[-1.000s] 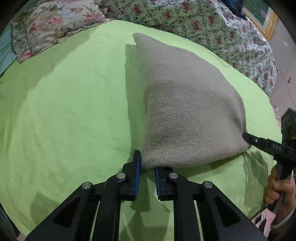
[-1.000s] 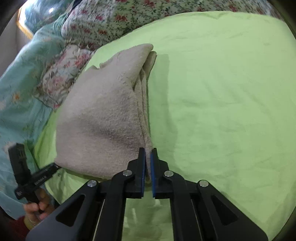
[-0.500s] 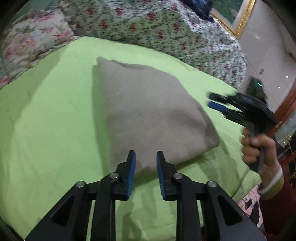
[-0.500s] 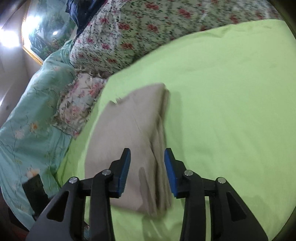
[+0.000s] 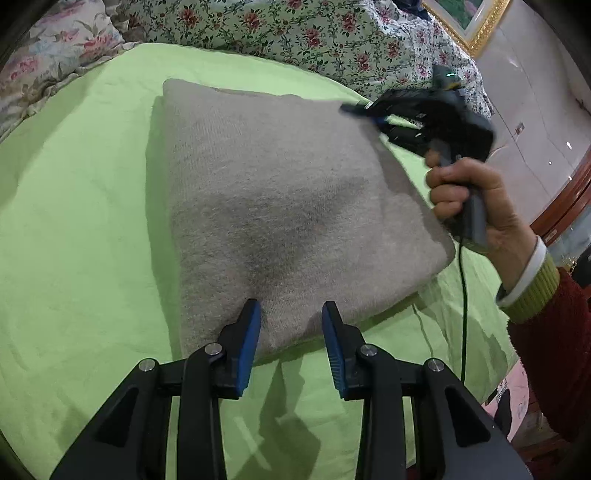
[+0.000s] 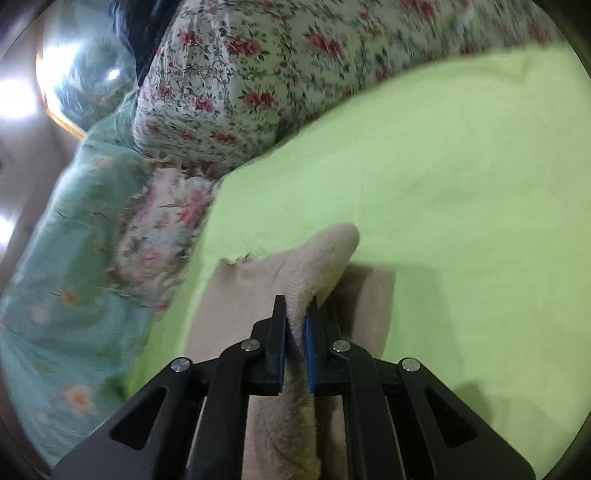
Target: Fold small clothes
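Observation:
A folded beige knit garment (image 5: 288,206) lies on the green sheet (image 5: 81,221). My left gripper (image 5: 291,325) is open, its blue pads either side of the garment's near edge, holding nothing. My right gripper (image 5: 364,112) shows in the left wrist view at the garment's far right edge, in a hand with a red sleeve. In the right wrist view my right gripper (image 6: 295,325) is shut on a raised fold of the beige garment (image 6: 321,254), lifted off the layer below.
Floral bedding (image 5: 295,29) is piled along the far side of the green sheet. A teal floral quilt (image 6: 62,258) and floral pillow (image 6: 162,229) lie to the left in the right wrist view. The bed's edge drops off at the right (image 5: 495,362).
My left gripper opened wider and moved over the garment's near edge. My right gripper went from open above the garment to shut on a fold at its far right edge.

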A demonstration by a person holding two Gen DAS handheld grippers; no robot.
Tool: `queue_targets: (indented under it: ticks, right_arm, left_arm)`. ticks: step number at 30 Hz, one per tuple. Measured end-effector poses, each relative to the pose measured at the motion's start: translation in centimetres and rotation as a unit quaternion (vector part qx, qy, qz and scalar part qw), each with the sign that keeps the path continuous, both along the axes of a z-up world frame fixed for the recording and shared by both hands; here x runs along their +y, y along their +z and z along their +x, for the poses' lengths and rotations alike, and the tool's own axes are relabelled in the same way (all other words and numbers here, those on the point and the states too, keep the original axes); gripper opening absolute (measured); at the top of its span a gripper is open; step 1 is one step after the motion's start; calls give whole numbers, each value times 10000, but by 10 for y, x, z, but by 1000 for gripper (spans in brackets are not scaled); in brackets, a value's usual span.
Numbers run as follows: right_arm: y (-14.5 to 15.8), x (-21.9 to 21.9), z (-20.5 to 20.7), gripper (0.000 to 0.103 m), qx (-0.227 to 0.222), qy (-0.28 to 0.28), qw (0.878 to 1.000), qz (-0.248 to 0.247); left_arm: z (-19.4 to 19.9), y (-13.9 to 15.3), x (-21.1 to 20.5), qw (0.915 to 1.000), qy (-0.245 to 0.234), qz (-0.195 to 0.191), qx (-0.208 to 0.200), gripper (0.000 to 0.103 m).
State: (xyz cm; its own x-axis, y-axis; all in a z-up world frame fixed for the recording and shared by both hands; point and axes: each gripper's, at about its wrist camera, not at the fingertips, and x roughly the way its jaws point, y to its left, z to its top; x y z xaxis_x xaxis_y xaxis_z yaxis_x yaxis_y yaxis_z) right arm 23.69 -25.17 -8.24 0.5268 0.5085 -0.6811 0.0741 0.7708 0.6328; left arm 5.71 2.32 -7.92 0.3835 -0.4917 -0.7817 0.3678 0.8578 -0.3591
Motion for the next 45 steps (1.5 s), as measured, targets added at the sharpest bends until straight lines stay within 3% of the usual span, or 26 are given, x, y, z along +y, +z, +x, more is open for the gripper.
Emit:
queue_targets:
  ticks: [2,5,9,12,17,19,21,24,27,29,33,37,41,45]
  right_arm:
    - [-24,2,6,9,384,-3,9991,-183]
    - [-37,-5,0,15,616,-124,9980,58]
    - [11,-15,-34,22,180,-381,9990,-153]
    - [48,3,-74,22,-197,44,9998,-44]
    - [63,27,-130,22,-365,239,9983,-377]
    - [62,27,-140,22,-432,203,9978,-451]
    - [53,27,-137,22,-320,279,9980,-458]
    - [38,30,-126,22,-177,341,9986,-354]
    - [5,29,-117,23,406,245,9973,-559]
    - [-15,20,-118,19,587,87,9978,-307]
    - [8,20,-138,22,391,-67,9979,-509]
    - [41,38,-178,22,-93,223,9968,-761]
    - [20,55,-196,25,344,512,9826,-1751]
    - [9,45,-203,25,329,295,9870,-1544]
  left_arm:
    - [0,0,-1,10000,16,12,16,34]
    - [-1,1,-1,10000,18,78,17,35]
    - [2,1,-2,10000,54,27,50,36]
    - [5,1,-2,9999,101,-62,85,36]
    - [-9,28,14,9990,254,-316,-160,38]
    - [-8,34,17,9989,217,-341,-252,46]
    - [-1,32,17,9991,275,-166,-290,45]
    - [10,19,22,9986,365,-363,-92,45]
    - [18,5,19,9989,375,-270,55,40]
    - [17,4,17,9993,365,-124,14,38]
    - [5,11,18,9993,368,-101,-57,39]
    - [-10,12,21,9992,408,16,-36,39]
    - [-16,4,19,9988,437,242,9,39]
    - [-20,0,15,9982,432,413,-58,39]
